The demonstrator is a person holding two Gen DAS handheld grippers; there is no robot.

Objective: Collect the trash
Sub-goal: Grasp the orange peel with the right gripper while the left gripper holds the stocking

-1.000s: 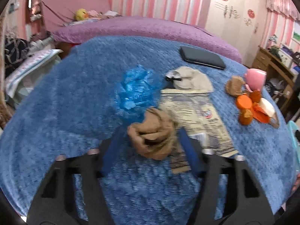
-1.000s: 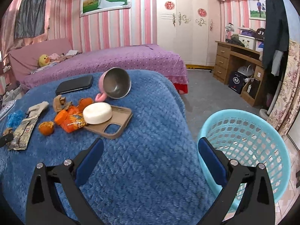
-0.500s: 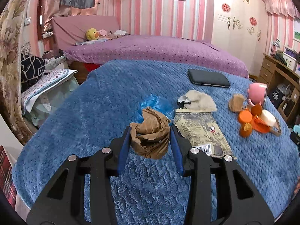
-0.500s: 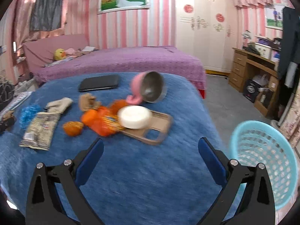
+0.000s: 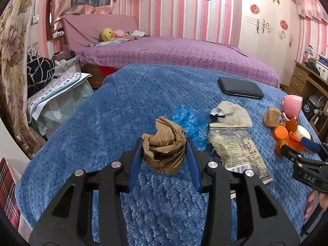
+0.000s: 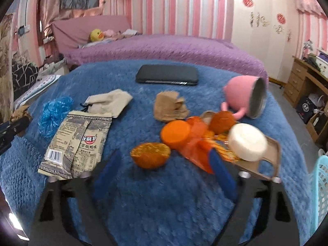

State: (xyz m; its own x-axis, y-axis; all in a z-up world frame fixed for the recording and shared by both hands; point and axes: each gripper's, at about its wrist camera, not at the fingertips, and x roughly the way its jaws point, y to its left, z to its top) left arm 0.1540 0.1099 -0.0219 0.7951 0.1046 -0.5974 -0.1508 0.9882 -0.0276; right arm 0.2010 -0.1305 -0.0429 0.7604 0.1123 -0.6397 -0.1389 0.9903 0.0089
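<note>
My left gripper (image 5: pixel 164 149) is shut on a crumpled brown paper ball (image 5: pixel 165 148) and holds it above the blue blanket (image 5: pixel 127 110). My right gripper (image 6: pixel 162 160) is open and empty, low over the blanket, its fingertips either side of an orange peel half (image 6: pixel 150 157). Around it lie an orange cap (image 6: pixel 175 131), an orange wrapper (image 6: pixel 196 149), another brown paper scrap (image 6: pixel 169 106), a printed snack bag (image 6: pixel 79 141), a blue plastic wad (image 6: pixel 54 112) and a beige cloth (image 6: pixel 110 102). The right gripper shows in the left wrist view (image 5: pixel 307 149).
A black phone (image 6: pixel 167 74) lies at the far side. A pink mug (image 6: pixel 245 97) lies on its side. A white round soap (image 6: pixel 247 142) sits on a tan phone case (image 6: pixel 270 160). A light blue basket (image 6: pixel 319 192) stands at the right edge.
My left gripper closed on the brown paper ball and lifted it. My right gripper swung left from the basket and came down close to the orange peel pile.
</note>
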